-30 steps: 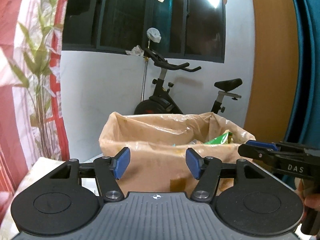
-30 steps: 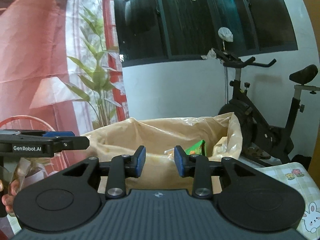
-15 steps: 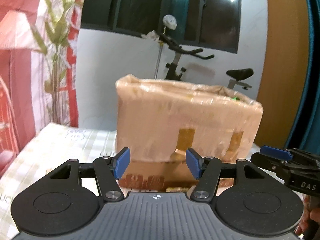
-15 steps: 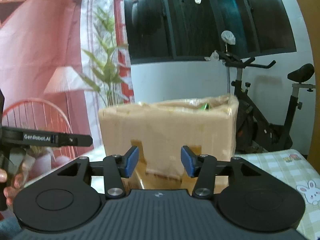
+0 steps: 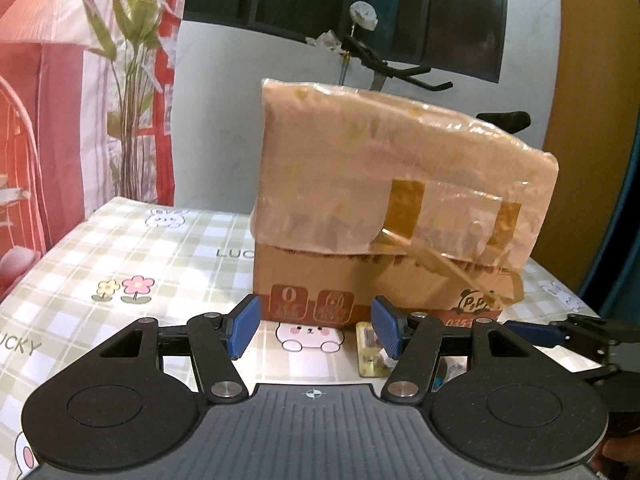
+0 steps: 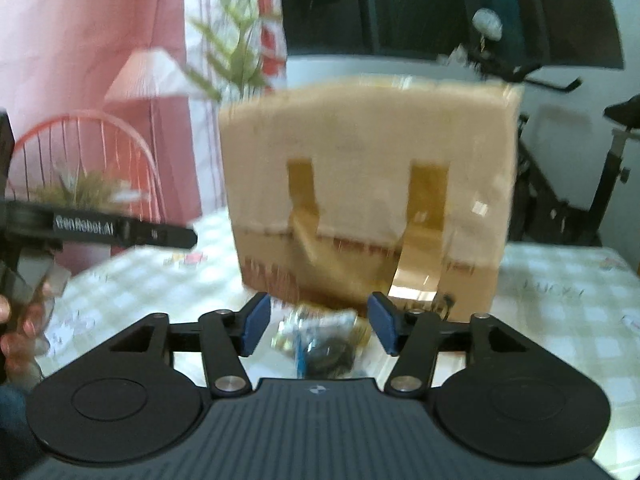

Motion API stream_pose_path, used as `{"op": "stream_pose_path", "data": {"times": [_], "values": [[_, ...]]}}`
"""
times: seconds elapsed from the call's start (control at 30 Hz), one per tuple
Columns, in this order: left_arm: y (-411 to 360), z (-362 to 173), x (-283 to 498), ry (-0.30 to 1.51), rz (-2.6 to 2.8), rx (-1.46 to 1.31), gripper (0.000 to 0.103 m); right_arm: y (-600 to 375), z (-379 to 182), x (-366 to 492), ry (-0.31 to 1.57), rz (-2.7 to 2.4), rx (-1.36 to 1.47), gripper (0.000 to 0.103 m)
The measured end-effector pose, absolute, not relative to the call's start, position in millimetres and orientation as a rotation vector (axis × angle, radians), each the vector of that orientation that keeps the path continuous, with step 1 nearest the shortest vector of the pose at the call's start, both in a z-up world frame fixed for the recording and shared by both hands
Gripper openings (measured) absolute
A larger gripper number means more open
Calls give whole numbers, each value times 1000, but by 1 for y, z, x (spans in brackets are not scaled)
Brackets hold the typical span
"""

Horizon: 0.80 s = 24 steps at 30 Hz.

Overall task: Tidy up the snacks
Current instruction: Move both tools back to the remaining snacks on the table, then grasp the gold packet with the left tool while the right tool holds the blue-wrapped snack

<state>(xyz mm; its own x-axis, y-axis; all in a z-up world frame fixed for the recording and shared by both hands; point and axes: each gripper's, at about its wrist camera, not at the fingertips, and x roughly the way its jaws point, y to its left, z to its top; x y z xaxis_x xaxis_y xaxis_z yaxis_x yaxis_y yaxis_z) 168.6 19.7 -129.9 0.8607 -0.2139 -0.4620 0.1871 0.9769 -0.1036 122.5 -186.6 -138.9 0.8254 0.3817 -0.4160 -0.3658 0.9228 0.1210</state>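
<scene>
Snack packet [image 6: 320, 338] lies on the checked worktop [image 5: 120, 248] just before the lined cardboard box [image 5: 392, 200], between the right tongs [image 6: 318, 328], whose jaws have just been opening, pads clear of it. Likely light, crinkly, slippery film: pinch mid-body. Left tongs [image 5: 314, 330] spread, empty.

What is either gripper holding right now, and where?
Nothing: left gripper and right gripper are open and empty; snack packets lie on the table.

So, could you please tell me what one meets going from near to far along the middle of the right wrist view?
Right gripper → snack packet on the tablecloth → plastic-lined cardboard box → exercise bike.
</scene>
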Motion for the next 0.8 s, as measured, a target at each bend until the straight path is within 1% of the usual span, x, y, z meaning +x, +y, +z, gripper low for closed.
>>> {"op": "stream_pose_path", "data": {"times": [0.1, 0.17, 0.3, 0.5, 0.53, 0.6, 0.63, 0.67, 0.8], "values": [[22, -135, 171, 505, -209, -71, 64, -177, -149, 136, 505, 402, -15, 69], [22, -137, 172, 511, -206, -71, 64, -172, -154, 147, 530, 408, -44, 78], [25, -142, 173, 523, -210, -85, 63, -161, -168, 161, 567, 431, -111, 78], [23, -149, 174, 543, -216, -86, 63, -154, -184, 184, 640, 429, -126, 78], [23, -150, 174, 546, -218, -87, 63, -153, -184, 185, 649, 431, -131, 76], [22, -151, 175, 550, -222, -89, 63, -154, -186, 185, 653, 433, -134, 67], [21, -152, 175, 552, -224, -89, 63, -156, -186, 183, 650, 424, -132, 57], [21, -152, 175, 555, -227, -88, 63, -159, -186, 182, 647, 417, -124, 51], [18, -155, 176, 568, -235, -82, 63, -175, -184, 169, 637, 410, -56, 50]]}}
